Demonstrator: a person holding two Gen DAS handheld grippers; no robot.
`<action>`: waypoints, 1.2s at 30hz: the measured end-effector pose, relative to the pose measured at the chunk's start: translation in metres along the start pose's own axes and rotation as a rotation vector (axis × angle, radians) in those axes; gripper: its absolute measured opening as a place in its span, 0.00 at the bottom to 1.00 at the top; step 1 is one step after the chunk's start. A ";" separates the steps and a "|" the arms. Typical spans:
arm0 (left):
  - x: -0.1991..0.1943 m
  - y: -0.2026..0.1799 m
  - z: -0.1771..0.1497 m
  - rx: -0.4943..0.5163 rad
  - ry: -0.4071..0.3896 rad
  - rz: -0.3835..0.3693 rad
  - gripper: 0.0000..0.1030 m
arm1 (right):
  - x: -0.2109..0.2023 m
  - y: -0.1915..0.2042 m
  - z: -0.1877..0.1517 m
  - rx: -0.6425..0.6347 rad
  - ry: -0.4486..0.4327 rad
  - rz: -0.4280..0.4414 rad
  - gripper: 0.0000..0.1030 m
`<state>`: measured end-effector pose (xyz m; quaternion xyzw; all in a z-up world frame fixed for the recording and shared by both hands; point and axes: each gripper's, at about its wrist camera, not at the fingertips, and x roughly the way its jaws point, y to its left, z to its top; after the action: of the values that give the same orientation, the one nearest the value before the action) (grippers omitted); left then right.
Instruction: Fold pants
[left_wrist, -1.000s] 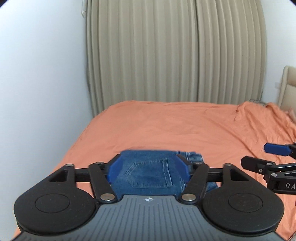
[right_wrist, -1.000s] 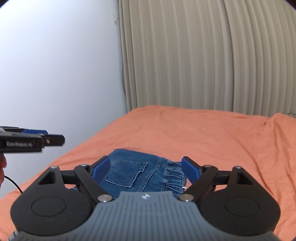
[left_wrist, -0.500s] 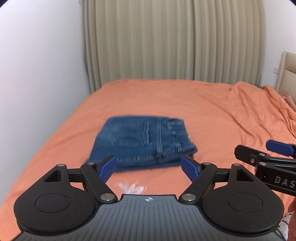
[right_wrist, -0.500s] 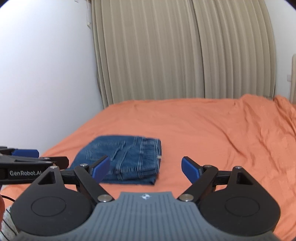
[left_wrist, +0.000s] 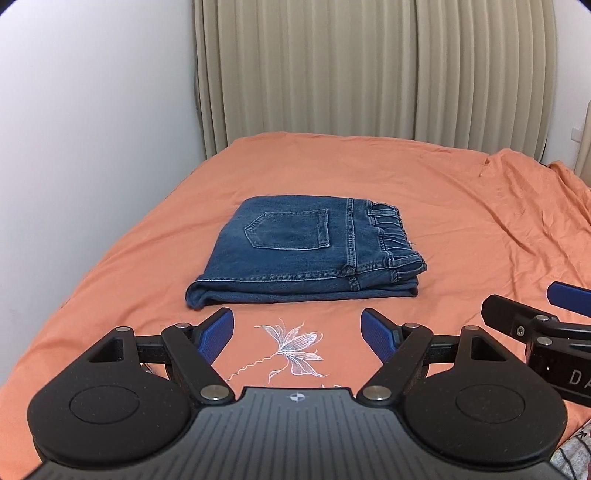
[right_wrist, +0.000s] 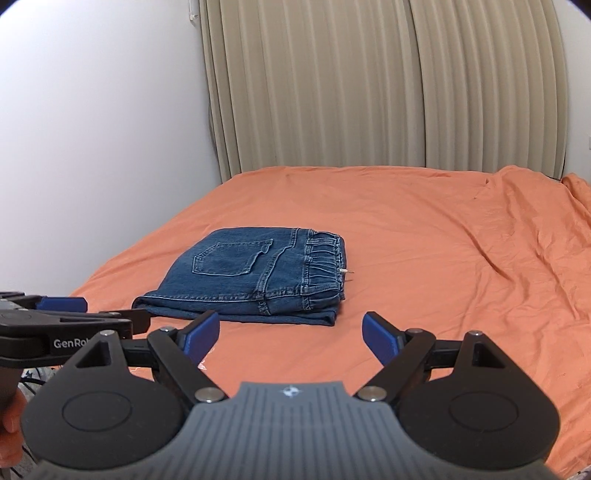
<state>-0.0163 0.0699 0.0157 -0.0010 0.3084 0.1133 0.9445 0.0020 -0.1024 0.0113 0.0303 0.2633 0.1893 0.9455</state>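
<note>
Closest to us, the left black gripper with blue finger pads (left_wrist: 297, 326) is hanging over the near edge of the bed with its two fingers spread wide and nothing between them, and a white flower stitched into the sheet (left_wrist: 291, 347) is showing in the gap. Next to it, the right black gripper with blue finger pads (right_wrist: 290, 332) is also hanging low, fingers spread wide and holding nothing. Neither one is touching any cloth. A bit farther away, the blue denim pants (left_wrist: 306, 251) are lying folded into a thick, neat, almost square stack on the orange bed sheet (left_wrist: 461, 229), toward the left side of the bed, with a back pocket facing up and the stretchy waistband on the right edge. The layers are lining up well and no leg is sticking out, so the folding job is looking done, and this seems to be the letting-go step. The next move is probably asking only for both grippers to be kept off the stack so it is not bumped. Farthest back, long beige pleated curtains (right_wrist: 369, 85) are hanging beside a plain white wall (right_wrist: 92, 129)
</note>
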 end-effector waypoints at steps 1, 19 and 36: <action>0.000 -0.001 0.000 0.003 0.000 0.002 0.89 | -0.001 -0.001 0.000 0.000 0.001 0.000 0.79; -0.005 0.000 0.004 0.008 0.016 -0.009 0.89 | -0.013 -0.003 0.003 0.013 -0.020 0.012 0.79; -0.006 0.002 0.005 0.018 0.021 -0.008 0.89 | -0.012 -0.003 0.003 0.006 -0.020 0.014 0.79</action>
<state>-0.0185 0.0706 0.0229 0.0049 0.3190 0.1068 0.9417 -0.0054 -0.1095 0.0193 0.0367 0.2540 0.1947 0.9467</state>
